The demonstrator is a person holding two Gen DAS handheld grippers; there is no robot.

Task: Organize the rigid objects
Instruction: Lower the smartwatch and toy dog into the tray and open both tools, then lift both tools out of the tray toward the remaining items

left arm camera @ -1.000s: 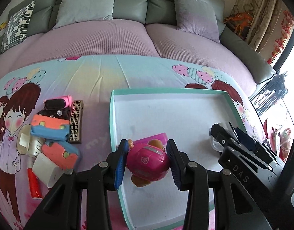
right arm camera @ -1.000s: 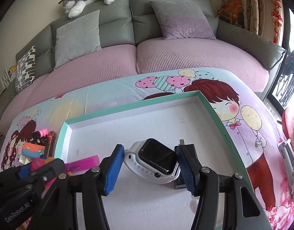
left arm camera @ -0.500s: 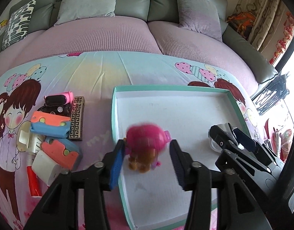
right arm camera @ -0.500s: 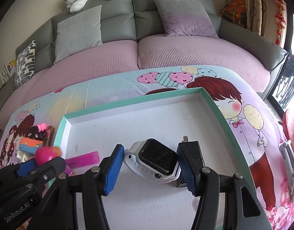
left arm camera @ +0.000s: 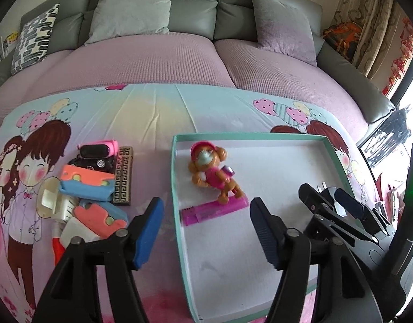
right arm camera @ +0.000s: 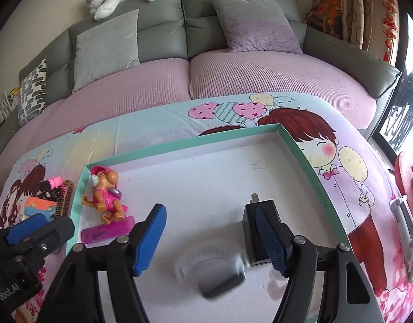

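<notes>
1. The left tool [left arm camera: 203, 231] stands open with nothing between its pads; its jaws have just been opening.
2. The toy dog [left arm camera: 214, 173] lies free in the tray [left arm camera: 176, 215], near its far left corner, feet touching a pink marker [left arm camera: 214, 210].
3. The right tool [right arm camera: 209, 239] is also open and empty, its jaws just widened.
4. The watch [right arm camera: 214, 274], blurred, lies on the tray floor below that tool, beside a black charger [right arm camera: 250, 231].
5. More small things [left arm camera: 90, 193] are piled on the cartoon cloth [left arm camera: 152, 123] left of the tray.
</notes>
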